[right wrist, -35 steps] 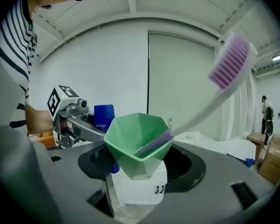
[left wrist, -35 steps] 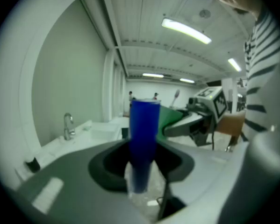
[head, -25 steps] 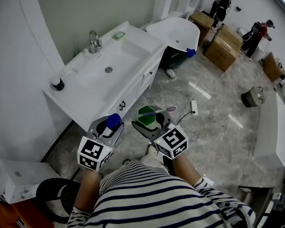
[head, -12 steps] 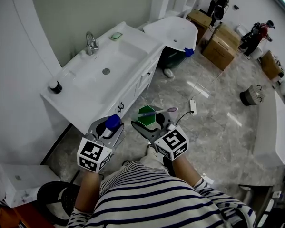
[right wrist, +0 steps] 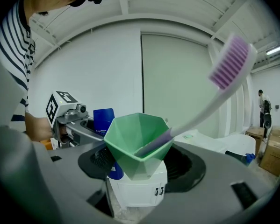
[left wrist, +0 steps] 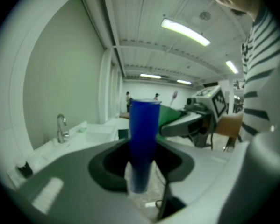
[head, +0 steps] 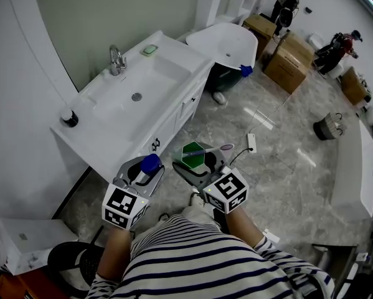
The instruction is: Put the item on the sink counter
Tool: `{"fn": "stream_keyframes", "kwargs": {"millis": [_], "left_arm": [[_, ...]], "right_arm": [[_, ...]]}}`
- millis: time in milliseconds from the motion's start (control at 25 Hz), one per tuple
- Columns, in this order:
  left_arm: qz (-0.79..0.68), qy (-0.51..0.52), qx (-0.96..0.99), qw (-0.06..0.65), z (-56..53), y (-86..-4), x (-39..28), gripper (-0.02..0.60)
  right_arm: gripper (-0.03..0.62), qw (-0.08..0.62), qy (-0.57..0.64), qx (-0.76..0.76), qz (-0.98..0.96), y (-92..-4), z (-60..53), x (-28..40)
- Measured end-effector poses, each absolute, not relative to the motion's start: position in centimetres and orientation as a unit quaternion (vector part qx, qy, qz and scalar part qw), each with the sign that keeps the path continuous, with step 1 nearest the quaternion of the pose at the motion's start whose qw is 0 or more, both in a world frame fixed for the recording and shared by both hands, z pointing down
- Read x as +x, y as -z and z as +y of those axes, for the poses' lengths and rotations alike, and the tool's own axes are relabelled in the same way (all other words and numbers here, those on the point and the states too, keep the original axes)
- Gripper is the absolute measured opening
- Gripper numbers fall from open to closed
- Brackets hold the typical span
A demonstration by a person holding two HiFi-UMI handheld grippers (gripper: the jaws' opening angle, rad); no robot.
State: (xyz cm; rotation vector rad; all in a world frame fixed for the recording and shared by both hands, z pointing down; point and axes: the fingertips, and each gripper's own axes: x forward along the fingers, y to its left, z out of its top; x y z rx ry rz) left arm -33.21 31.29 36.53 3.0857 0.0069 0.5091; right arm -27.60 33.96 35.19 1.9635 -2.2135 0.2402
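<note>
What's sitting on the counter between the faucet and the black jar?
Nothing. In the head view the sink counter between the faucet and the black jar is bare white; the left gripper view shows the same.

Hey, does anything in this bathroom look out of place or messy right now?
Nothing looks spilled or broken. The one stray thing is what looks like a white power strip with its cord lying loose on the marble floor, to the right of the sink cabinet. The counter itself looks tidy.
</note>
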Motion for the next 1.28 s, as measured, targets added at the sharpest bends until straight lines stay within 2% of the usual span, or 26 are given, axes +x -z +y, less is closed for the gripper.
{"fn": "stream_keyframes", "kwargs": {"millis": [360,960,1280], "left_arm": [[-0.003,-0.161,0.987,0.007,31.2,-35.9,-29.0,0.158],[-0.024,-0.154,0.988,0.012,33.3,-34.4,-16.3,0.158],[-0.041,-0.148,0.988,0.005,33.9,-33.6,-12.2,0.158]], "right_arm": [[0.308,0.079,-0.078,0.656,-0.747,-34.5,34.1,-23.2],[0.307,0.079,-0.071,0.637,-0.764,-32.5,36.2,-10.9],[0.308,0.071,-0.072,0.627,-0.772,-32.3,37.0,-6.5]]}}
